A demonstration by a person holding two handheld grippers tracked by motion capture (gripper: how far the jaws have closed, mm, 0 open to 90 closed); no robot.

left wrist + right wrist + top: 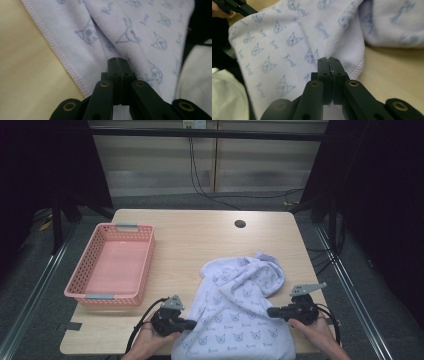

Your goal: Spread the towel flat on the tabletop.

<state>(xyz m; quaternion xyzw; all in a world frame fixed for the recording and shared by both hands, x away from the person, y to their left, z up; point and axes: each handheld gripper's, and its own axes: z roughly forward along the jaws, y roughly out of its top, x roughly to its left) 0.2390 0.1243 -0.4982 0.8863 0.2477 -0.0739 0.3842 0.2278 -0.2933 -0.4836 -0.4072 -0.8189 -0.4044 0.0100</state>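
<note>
Towel (240, 315): a pale lilac cloth printed with blue cat faces is seen lying rumpled on the near right part of the table (200, 240); its near edge is draped over the table's front.
Left gripper (192, 324): jaws are pressed together; the towel's left edge is pinched by them.
Right gripper (270, 311): jaws are pressed together; the towel's right hem is pinched by them.
Basket (142, 265): a pink one is set at the table's left, well apart from the towel.

I see the towel (240, 310) lying on the table (200, 235) at its near edge. The basket (112, 265) sits left of it, apart.
</note>
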